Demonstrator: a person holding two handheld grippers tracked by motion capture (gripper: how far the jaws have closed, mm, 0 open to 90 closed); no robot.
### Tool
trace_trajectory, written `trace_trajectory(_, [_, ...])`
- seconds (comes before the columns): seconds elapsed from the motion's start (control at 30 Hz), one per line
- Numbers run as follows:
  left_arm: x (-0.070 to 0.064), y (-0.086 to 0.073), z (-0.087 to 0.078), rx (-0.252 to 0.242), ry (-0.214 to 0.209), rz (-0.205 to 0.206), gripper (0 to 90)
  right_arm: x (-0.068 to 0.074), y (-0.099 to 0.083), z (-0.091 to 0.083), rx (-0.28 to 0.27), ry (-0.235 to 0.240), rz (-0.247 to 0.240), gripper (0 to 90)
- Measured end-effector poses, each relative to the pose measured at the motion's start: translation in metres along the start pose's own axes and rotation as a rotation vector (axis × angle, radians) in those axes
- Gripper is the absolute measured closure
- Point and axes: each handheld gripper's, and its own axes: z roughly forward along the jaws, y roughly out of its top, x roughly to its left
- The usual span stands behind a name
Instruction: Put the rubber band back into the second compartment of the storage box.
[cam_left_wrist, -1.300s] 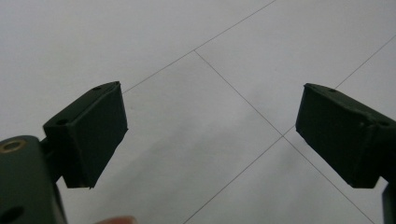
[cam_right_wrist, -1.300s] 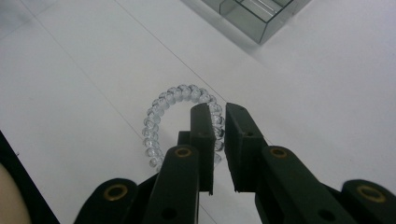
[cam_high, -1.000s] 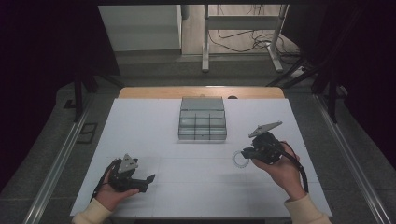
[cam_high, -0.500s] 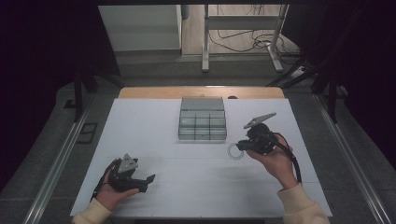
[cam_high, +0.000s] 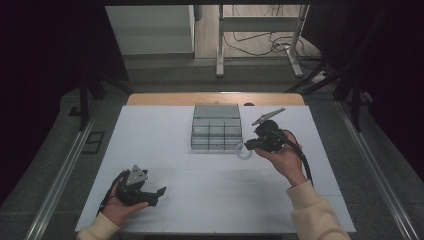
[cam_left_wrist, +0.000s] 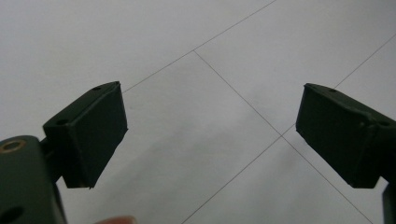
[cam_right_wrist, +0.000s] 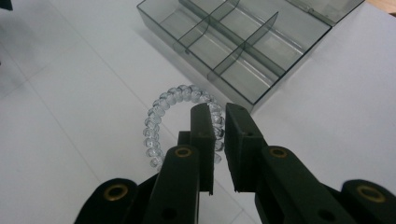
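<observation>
1. White table (cam_high: 210, 200) carries a grey divided box (cam_high: 216, 128) at its centre.
2. Right gripper (cam_right_wrist: 219, 121) pinches a clear coil ring (cam_right_wrist: 161, 109) just beside the box's near right corner.
3. Left gripper (cam_left_wrist: 210, 130) gapes wide over bare table, near left.

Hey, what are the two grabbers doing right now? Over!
Right gripper shut on coiled hair tie, beside organizer box. Left gripper open, holding nothing. Nothing in the way.

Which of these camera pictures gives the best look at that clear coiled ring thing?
The right gripper view: the clear coiled ring sits close up, pinched by the right gripper, each loop visible. In the high view the ring is a small pale circle beside the compartment box. The left gripper view looks at bare table.
</observation>
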Motion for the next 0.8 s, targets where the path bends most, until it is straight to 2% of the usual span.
trace_trajectory(0.43, [0.0, 0.0, 0.0, -0.005, -0.006, 0.002, 9.4, -0.016, 0.028, 0.026, 0.006, 0.009, 0.044, 81.3])
trace_trajectory(0.8, [0.0, 0.0, 0.0, -0.005, -0.003, 0.002, 9.5, -0.027, 0.047, 0.041, 0.005, 0.008, 0.071, 81.3])
